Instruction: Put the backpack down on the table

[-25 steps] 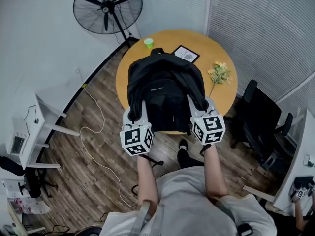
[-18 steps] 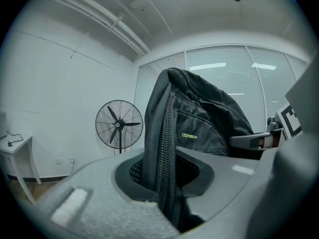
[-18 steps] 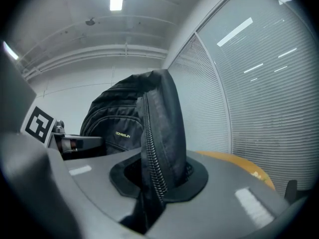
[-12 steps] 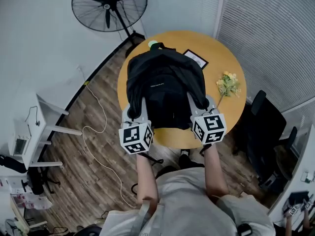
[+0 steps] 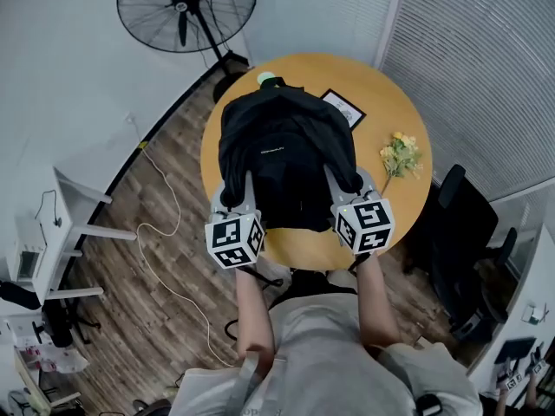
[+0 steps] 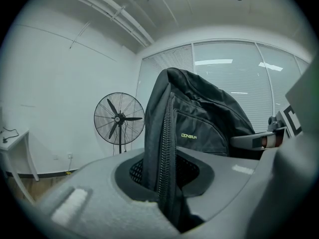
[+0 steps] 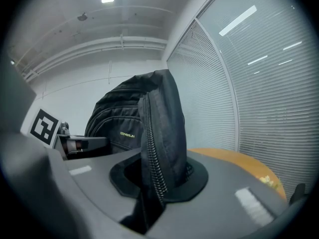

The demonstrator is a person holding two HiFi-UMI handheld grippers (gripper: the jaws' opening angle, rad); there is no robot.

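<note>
A black backpack [image 5: 286, 150] stands upright over the round wooden table [image 5: 395, 102], held from both sides. My left gripper [image 5: 234, 193] is shut on its left side, with the zippered edge [image 6: 167, 148] pinched between the jaws. On the backpack's right side my right gripper [image 5: 347, 185] is shut, and that zippered edge [image 7: 154, 153] runs up out of its jaws. In the left gripper view the backpack's front with its small yellow logo [image 6: 188, 136] faces the camera. Whether the bottom touches the tabletop is hidden.
A green cup [image 5: 267, 79] peeks out behind the backpack; a framed picture [image 5: 343, 108] and a bunch of yellow flowers [image 5: 399, 156] lie on the table's right half. A standing fan [image 5: 186, 11] is beyond, a black chair [image 5: 460, 224] at right, a white desk [image 5: 78, 224] at left.
Both grippers carried the backpack forward, from hanging over the table's near edge to well over the tabletop. It now covers most of the green cup. Both grips are unchanged.
</note>
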